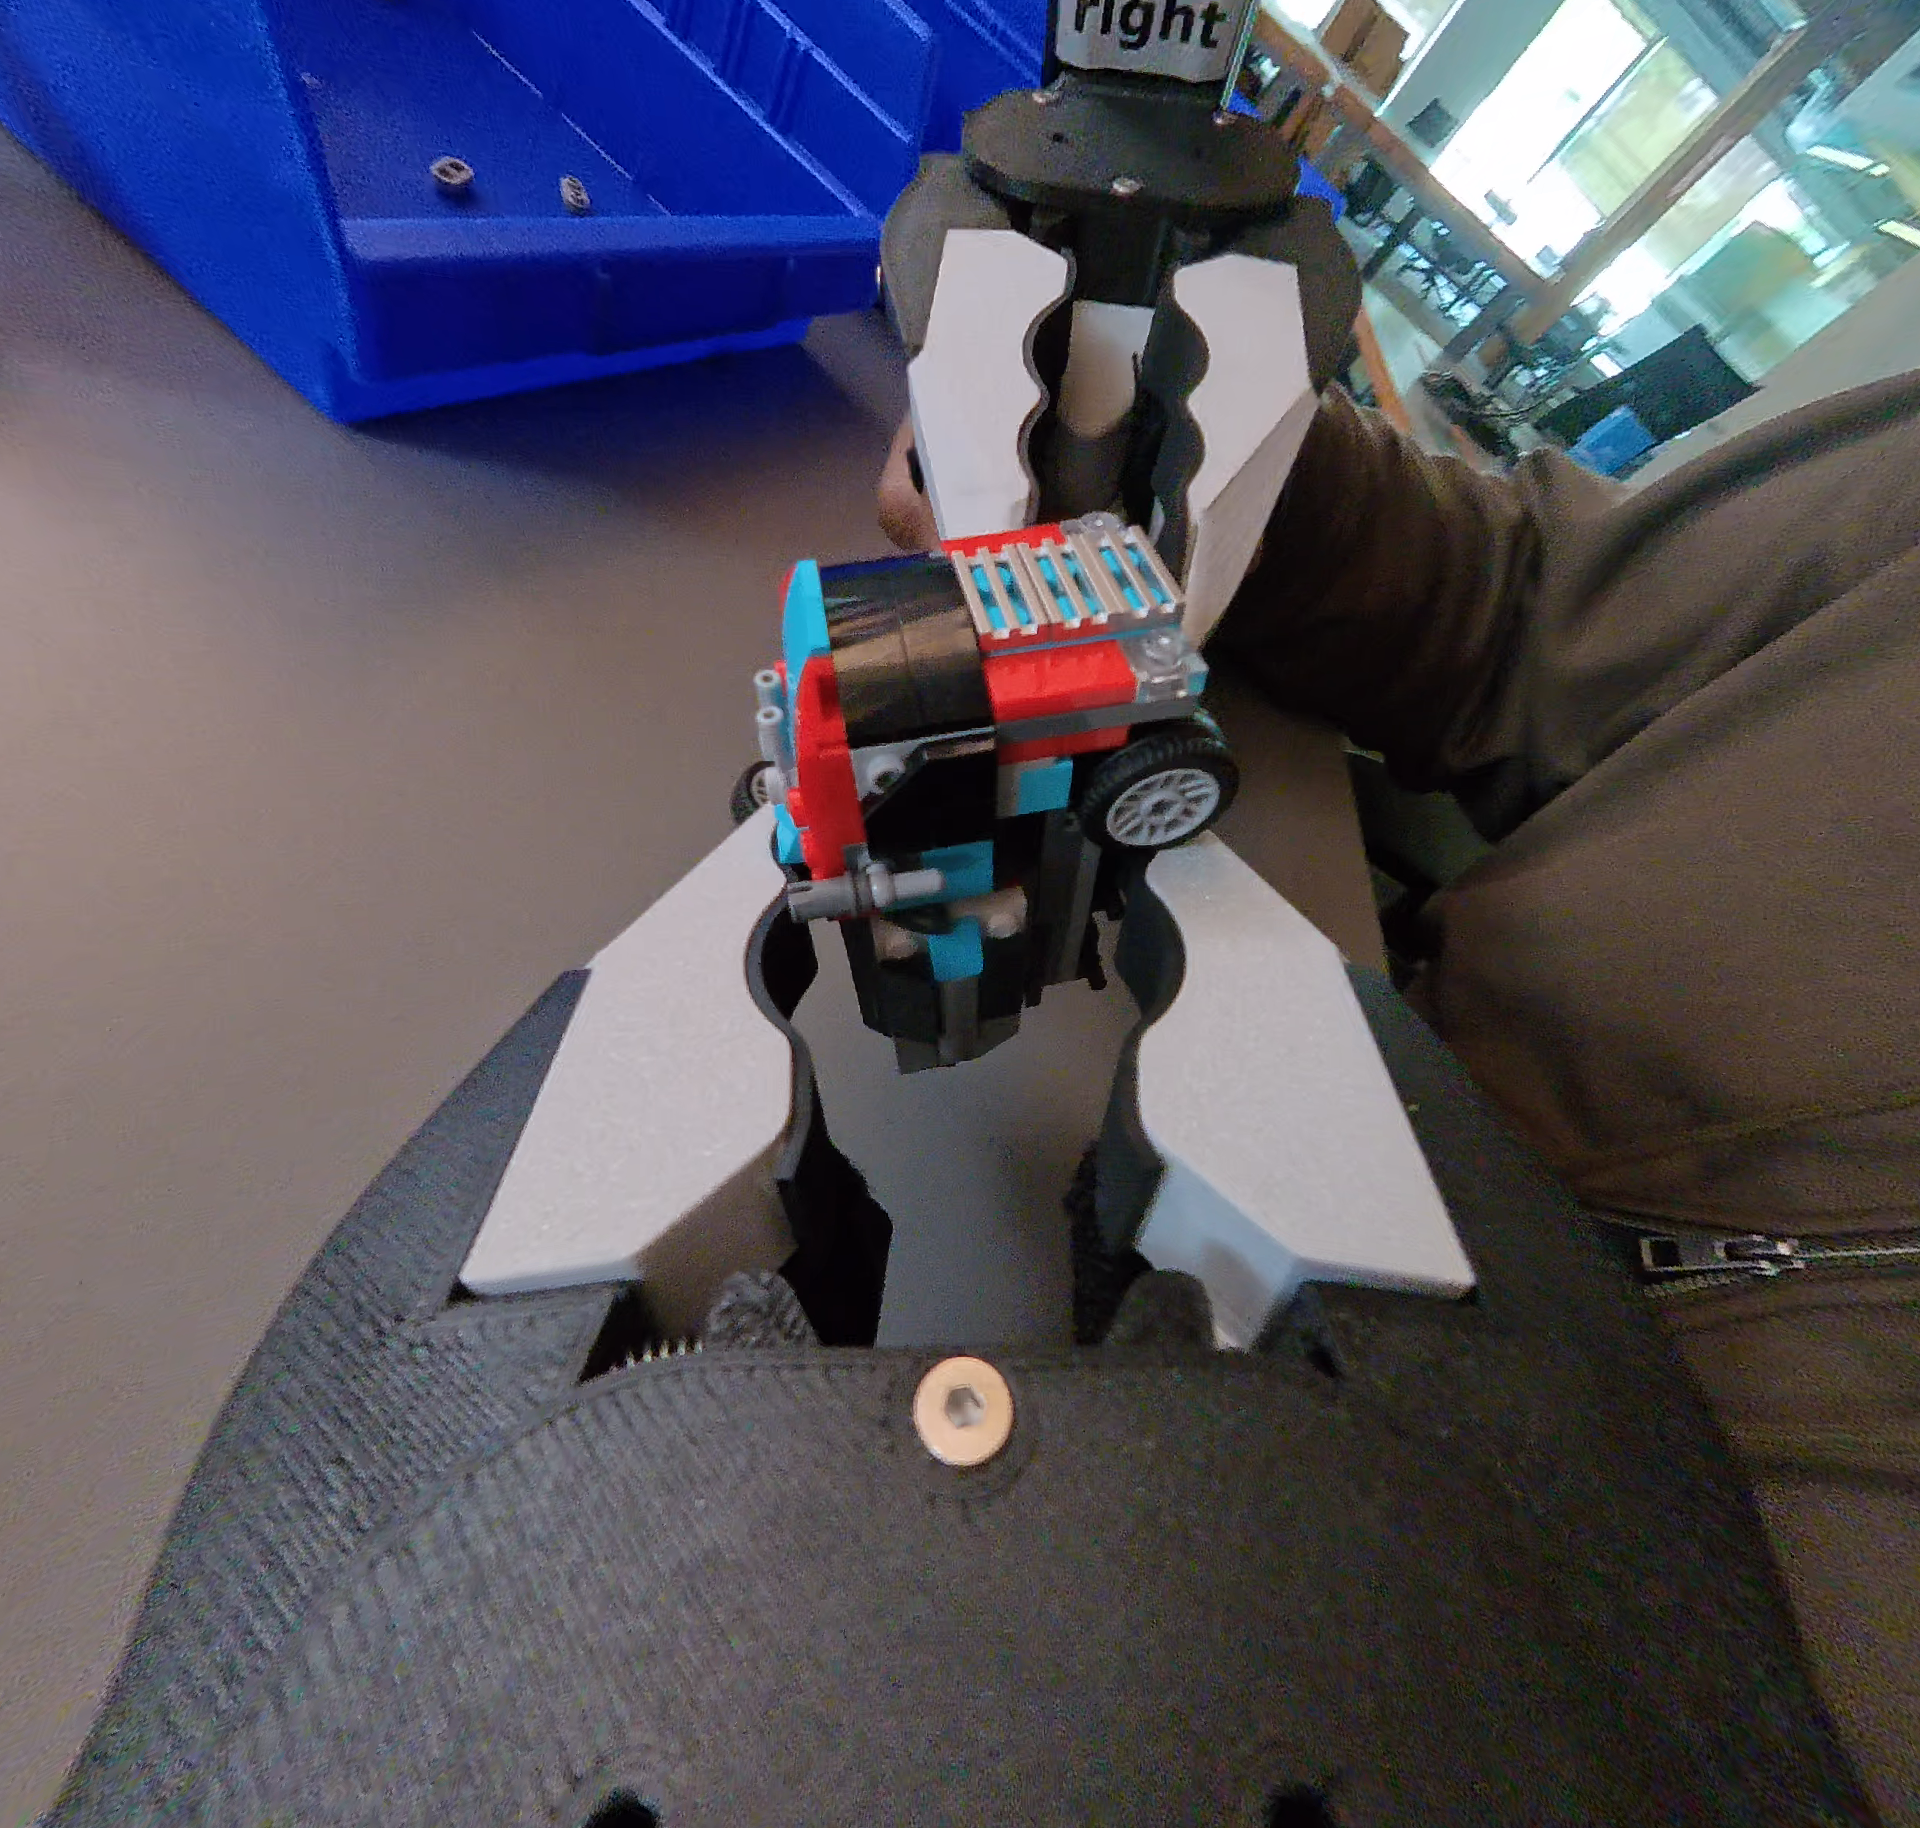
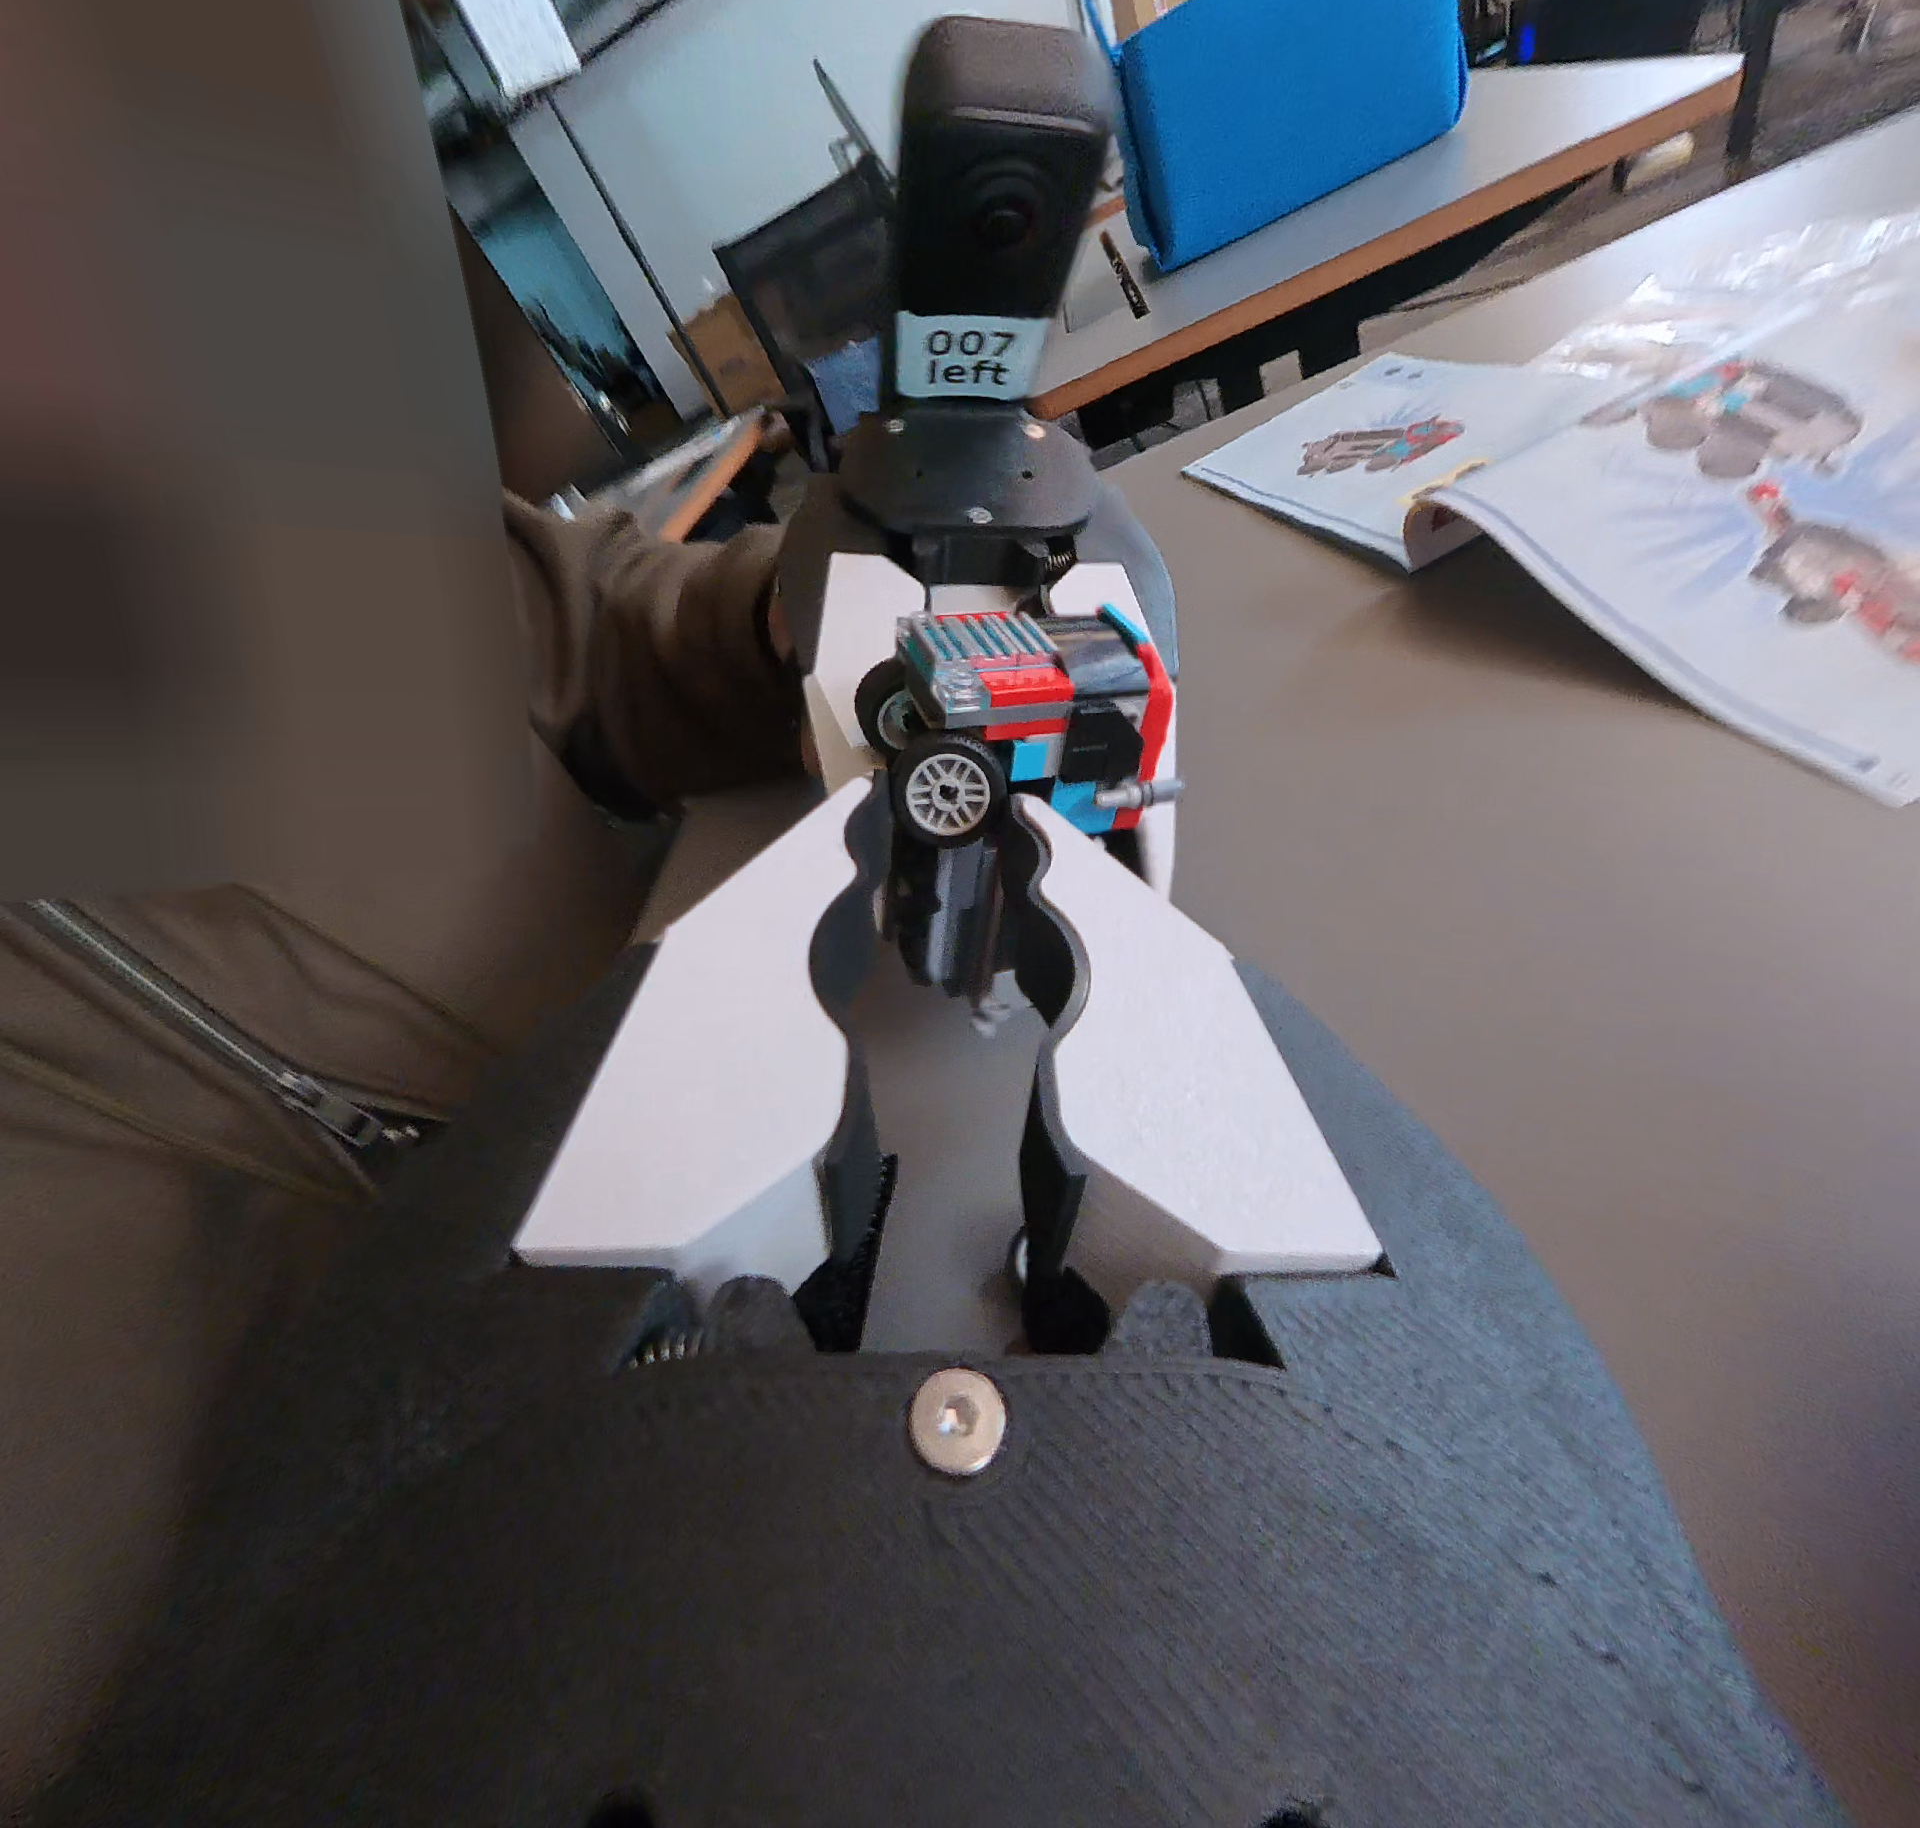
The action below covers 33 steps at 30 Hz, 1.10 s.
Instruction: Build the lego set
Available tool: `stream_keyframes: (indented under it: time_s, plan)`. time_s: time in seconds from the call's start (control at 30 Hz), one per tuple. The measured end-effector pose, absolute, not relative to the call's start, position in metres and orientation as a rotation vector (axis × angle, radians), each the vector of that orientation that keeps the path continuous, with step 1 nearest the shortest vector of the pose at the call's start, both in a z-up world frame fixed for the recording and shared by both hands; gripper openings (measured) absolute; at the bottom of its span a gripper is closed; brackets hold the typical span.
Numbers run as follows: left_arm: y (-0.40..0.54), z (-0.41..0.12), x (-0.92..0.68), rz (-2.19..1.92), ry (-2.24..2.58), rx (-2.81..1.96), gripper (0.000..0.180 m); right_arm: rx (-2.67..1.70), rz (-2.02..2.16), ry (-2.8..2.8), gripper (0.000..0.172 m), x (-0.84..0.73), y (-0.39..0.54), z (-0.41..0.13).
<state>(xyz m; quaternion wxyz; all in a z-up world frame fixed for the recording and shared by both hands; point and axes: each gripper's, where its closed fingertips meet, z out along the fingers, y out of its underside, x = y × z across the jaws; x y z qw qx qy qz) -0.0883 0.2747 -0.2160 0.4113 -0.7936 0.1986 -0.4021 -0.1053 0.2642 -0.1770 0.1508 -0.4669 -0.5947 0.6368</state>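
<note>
My right tongs (image 2: 961,822) clench the toy truck's (image 1: 966,729) dark underside; my left tongs (image 1: 961,905) clasp its cab over the counter (image 1: 312,843).

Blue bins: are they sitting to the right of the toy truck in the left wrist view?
No, the blue bins sit at upper left, the toy truck to their right.

Soft, even daylight enters through windows (image 1: 1621,105) at the left wrist view's upper right, slightly overexposed. The surface (image 1: 312,739) carries only faint shadows. Wide-angle distortion bends both views' edges. The right wrist view is softer, its booklet (image 2: 1621,552) blurred.
</note>
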Motion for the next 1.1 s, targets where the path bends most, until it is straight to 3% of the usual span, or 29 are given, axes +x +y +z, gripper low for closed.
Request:
stream_keyframes:
  time_s: [0.17,0.57,1.1]
  plan:
    - [0.272,-0.212,-0.086,-1.095,0.47,-1.979,0.058,-1.271,1.778,-1.719,0.021,-0.103,0.263,-0.171]
    - [0.283,-0.212,-0.103,-0.765,0.539,-1.996,0.058,-1.522,2.02,-1.531,0.022,-0.111,0.266,-0.172]
    - [0.28,-0.214,-0.098,-0.869,0.512,-1.999,0.058,-1.492,1.967,-1.576,0.021,-0.11,0.266,-0.176]
